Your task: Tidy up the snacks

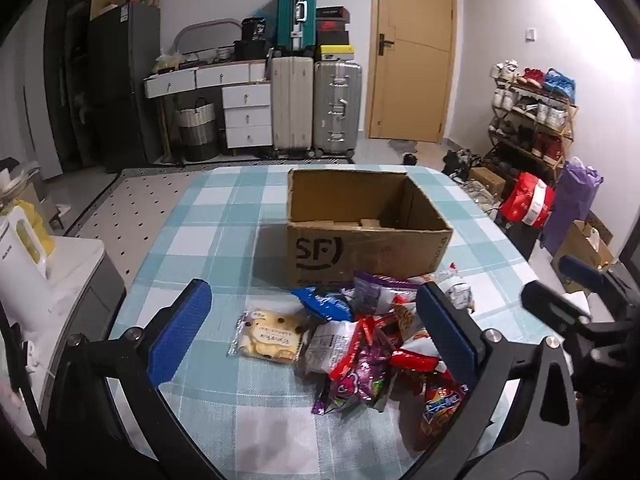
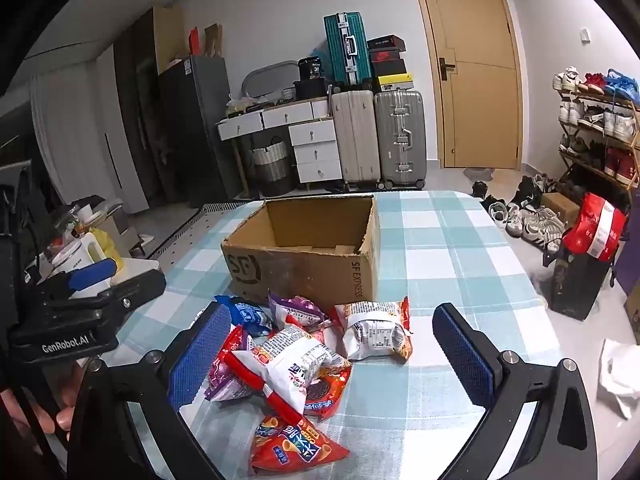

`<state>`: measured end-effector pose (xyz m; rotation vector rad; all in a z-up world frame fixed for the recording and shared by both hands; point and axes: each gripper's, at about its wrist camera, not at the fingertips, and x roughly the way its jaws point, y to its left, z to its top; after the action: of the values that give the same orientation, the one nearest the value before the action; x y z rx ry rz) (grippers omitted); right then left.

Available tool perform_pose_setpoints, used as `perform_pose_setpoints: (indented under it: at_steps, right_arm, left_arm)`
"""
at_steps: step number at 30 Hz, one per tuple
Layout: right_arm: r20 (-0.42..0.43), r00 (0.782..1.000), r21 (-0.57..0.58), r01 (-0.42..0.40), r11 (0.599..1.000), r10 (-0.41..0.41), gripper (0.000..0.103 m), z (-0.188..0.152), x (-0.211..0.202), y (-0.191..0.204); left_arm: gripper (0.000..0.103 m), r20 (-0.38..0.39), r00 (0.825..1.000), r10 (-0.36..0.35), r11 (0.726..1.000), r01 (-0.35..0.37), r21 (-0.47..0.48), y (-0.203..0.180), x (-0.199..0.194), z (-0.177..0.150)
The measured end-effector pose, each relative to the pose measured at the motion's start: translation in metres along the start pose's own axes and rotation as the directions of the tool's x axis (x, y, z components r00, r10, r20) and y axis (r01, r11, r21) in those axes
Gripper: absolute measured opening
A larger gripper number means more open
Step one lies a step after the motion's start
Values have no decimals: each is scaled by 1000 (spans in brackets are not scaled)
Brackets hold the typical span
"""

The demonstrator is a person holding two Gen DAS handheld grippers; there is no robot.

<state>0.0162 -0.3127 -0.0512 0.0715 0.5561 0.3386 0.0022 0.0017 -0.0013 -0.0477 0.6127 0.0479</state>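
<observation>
We hold our left gripper (image 1: 316,334) low in the left wrist view with its blue pads spread wide apart and nothing clamped between them; the cookie pack (image 1: 270,338) lies on the cloth in the gap, just right of the left pad, and the right pad stands in front of the snack pile (image 1: 372,344). Our right gripper (image 2: 334,360) sits in the lower half of the right wrist view, its jaws equally wide and empty, with the heap of packets between the pads but untouched by them. In that view the pile spreads from the centre toward the bottom: a blue packet (image 2: 244,314) and a purple packet (image 2: 298,312) at the back, a white printed bag (image 2: 376,334) right of centre, a larger white bag (image 2: 292,360) on top of the heap, and a red cone-snack bag (image 2: 294,446) nearest the lower edge. The open cardboard box (image 2: 304,268) stands just behind the snacks in the middle of both views, on the blue-and-white checked tablecloth (image 2: 452,264); only its folded bottom flaps show inside. At the left edge of the right wrist view a hand (image 2: 52,412) grips the other tool's black frame. Suitcases (image 1: 316,104), a wooden door (image 1: 412,48) and a shoe rack (image 1: 532,116) fill the upper part of the frames.
</observation>
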Motion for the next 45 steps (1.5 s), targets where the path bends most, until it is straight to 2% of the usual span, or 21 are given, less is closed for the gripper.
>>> perform_pose_setpoints:
  at_steps: [2, 5, 16, 45]
  right_arm:
    - [9, 1000, -4, 12, 1000, -12, 103, 0, 0, 0]
    - [8, 1000, -2, 13, 1000, -13, 103, 2, -2, 0]
    - [19, 1000, -5, 9, 1000, -8, 103, 6, -5, -4]
    - [43, 999, -27, 17, 999, -15, 103, 1, -13, 6]
  left_arm:
    - [102, 10, 1000, -18, 1000, 18, 1, 0, -2, -1]
    - [102, 11, 1000, 5, 1000, -5, 8, -1, -1, -1]
    - [102, 40, 999, 7, 1000, -8, 24, -1, -8, -1]
    - [102, 37, 999, 4, 1000, -5, 29, -2, -10, -3]
